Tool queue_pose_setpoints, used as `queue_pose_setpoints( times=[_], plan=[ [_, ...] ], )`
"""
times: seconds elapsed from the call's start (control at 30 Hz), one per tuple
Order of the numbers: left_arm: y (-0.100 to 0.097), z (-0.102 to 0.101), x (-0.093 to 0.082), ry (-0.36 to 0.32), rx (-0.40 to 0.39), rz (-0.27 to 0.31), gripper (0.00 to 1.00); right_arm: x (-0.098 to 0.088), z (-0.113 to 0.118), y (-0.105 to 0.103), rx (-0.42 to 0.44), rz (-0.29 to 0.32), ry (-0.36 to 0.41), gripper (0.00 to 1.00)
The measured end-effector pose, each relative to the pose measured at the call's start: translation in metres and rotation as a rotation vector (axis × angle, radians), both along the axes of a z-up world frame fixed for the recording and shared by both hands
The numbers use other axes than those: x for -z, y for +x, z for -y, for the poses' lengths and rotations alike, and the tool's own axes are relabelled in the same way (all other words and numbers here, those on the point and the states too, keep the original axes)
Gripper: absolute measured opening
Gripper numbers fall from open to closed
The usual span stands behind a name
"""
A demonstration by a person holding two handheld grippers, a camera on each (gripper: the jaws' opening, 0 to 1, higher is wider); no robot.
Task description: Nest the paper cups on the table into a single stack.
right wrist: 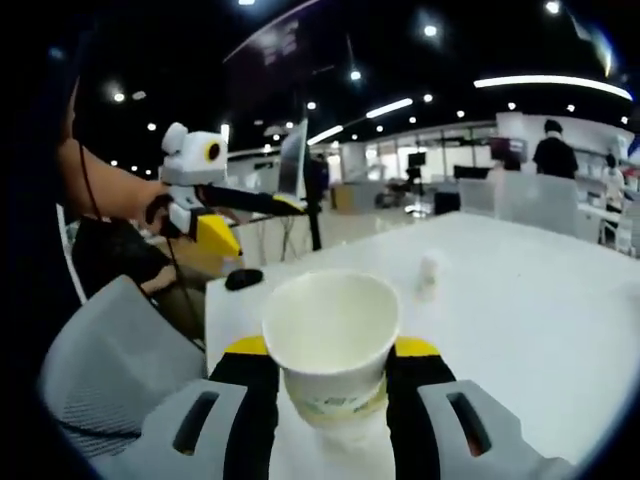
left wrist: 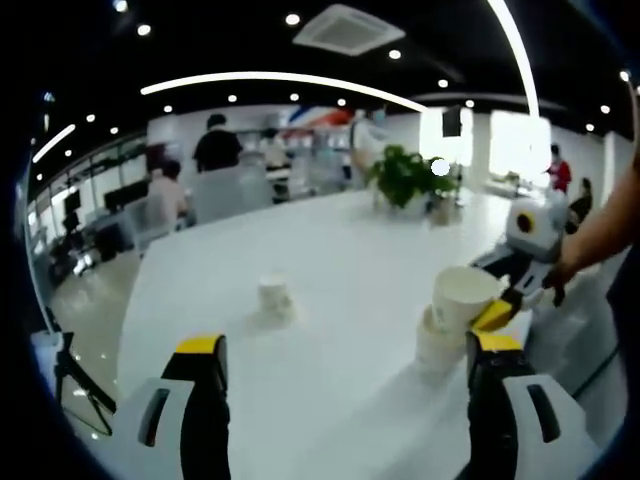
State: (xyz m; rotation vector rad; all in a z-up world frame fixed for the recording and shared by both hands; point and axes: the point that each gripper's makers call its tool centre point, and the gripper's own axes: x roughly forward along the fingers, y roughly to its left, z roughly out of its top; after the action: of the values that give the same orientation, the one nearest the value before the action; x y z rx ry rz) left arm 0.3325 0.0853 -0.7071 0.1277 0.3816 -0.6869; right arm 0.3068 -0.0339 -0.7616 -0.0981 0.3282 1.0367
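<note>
right tongs gripping a paper cup above the cup stack | left tongs hanging wide over the tabletop

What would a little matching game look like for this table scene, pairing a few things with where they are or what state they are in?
Things:
1. held cup
2. cup stack
3. small far cup
4. plant

Places or states:
A. at the table's far end
B. alone, mid-table
C. clamped in the right gripper
D. on the table under the held cup

Pairs: 1-C, 2-D, 3-B, 4-A
</note>
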Motion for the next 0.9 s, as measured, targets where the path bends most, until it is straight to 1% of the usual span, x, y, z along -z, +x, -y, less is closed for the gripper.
queue_pose_setpoints(
  times=[0.03, 0.13, 0.2, 0.37, 0.5, 0.63, 0.73, 0.83, 0.9],
  plan=[
    [0.0, 0.0, 0.0, 0.0, -0.001, 0.0, 0.97, 0.002, 0.0, -0.001, -0.002, 0.002, -0.013, 0.39],
    [-0.002, -0.001, 0.001, -0.001, -0.004, -0.003, 0.97, 0.004, -0.001, -0.002, 0.002, 0.008, -0.018, 0.39],
    [-0.004, -0.001, 0.002, -0.001, -0.005, -0.003, 0.97, 0.007, -0.002, -0.002, 0.001, 0.023, -0.037, 0.39],
    [-0.006, -0.002, 0.003, -0.002, -0.01, -0.004, 0.97, 0.009, -0.001, -0.001, 0.013, 0.037, -0.047, 0.4],
    [-0.008, -0.002, 0.004, -0.004, -0.015, -0.003, 0.97, 0.008, -0.003, -0.003, 0.007, 0.023, -0.056, 0.42],
    [-0.008, -0.002, 0.003, -0.007, -0.022, -0.001, 0.97, 0.005, -0.007, -0.008, -0.018, -0.033, -0.036, 0.43],
    [-0.009, -0.001, 0.003, -0.008, -0.026, -0.002, 0.97, 0.002, -0.006, -0.009, -0.026, -0.043, -0.041, 0.44],
    [-0.009, 0.003, 0.0, -0.007, -0.031, 0.002, 0.97, -0.007, -0.006, -0.009, -0.035, -0.037, -0.011, 0.49],
    [-0.008, 0.005, -0.005, -0.01, -0.04, 0.013, 0.97, -0.012, -0.004, -0.007, -0.042, -0.045, -0.013, 0.55]
  ],
)
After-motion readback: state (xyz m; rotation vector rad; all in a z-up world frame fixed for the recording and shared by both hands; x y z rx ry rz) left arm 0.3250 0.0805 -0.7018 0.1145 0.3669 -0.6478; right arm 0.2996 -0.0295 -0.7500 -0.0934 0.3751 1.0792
